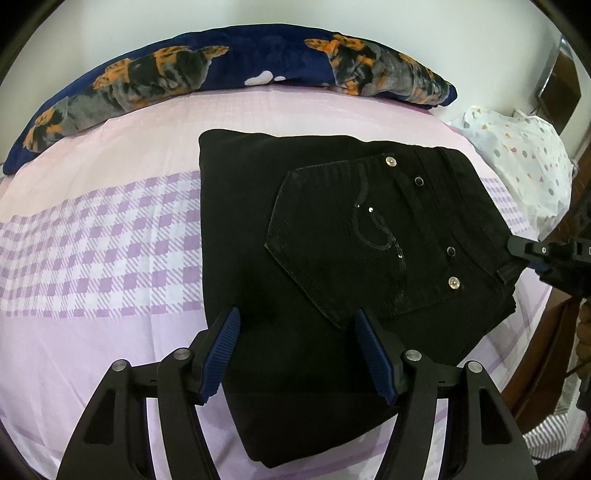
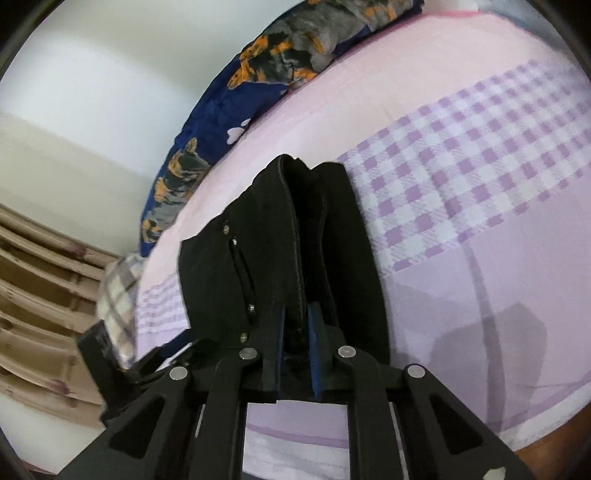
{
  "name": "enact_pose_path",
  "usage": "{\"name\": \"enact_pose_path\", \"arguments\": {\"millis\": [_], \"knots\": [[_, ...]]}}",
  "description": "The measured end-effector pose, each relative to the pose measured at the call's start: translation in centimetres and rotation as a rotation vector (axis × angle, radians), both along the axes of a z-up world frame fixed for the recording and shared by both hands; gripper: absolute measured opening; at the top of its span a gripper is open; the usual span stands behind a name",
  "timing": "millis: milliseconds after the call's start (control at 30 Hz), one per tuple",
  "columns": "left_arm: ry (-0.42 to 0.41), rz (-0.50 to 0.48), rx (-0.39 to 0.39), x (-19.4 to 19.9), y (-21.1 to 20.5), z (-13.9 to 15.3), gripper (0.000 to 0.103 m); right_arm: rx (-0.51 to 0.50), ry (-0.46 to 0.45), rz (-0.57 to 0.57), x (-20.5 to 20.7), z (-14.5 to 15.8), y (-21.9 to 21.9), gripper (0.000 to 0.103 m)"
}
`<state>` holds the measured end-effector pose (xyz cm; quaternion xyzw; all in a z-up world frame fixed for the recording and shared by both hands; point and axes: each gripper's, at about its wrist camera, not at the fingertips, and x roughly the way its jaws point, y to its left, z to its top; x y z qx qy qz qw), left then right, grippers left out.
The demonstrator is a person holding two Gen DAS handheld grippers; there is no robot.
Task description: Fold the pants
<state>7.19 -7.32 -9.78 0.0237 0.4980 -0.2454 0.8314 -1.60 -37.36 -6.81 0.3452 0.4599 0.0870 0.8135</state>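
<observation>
The right gripper (image 2: 295,325) seemingly pinches the folded black pants (image 1: 332,240); the left gripper (image 1: 295,350) hovers open-jawed.

Bed with pink and lilac checked sheet (image 1: 110,229) fills scene. Navy fleece blanket with orange-grey dog print (image 1: 155,81) bunched along far edge against plain white wall (image 1: 332,18). White plastic bag with coloured dots (image 1: 524,162) far right. Brown wooden bed frame (image 1: 546,369) near right. Soft even light.
</observation>
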Motion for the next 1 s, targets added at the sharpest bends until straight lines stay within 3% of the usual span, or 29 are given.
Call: {"name": "enact_pose_path", "arguments": {"millis": [267, 533, 700, 1000], "knots": [[0.013, -0.075, -0.011, -1.7, -0.4, 0.8, 0.065, -0.031, -0.059, -0.028, -2.5, 2.5, 0.4, 0.009], [0.015, -0.111, 0.04, -2.9, -1.4, 0.2, 0.065, -0.054, 0.033, -0.056, -2.5, -1.8, -0.1, 0.009], [0.008, -0.108, 0.065, -3.2, -1.8, 0.1, 0.066, -0.048, 0.039, -0.056, -2.6, -1.8, -0.2, 0.01], [-0.001, -0.104, 0.082, -3.3, -2.1, 0.1, 0.066, -0.003, 0.046, -0.108, -3.0, -1.8, -0.2, 0.022]]}}
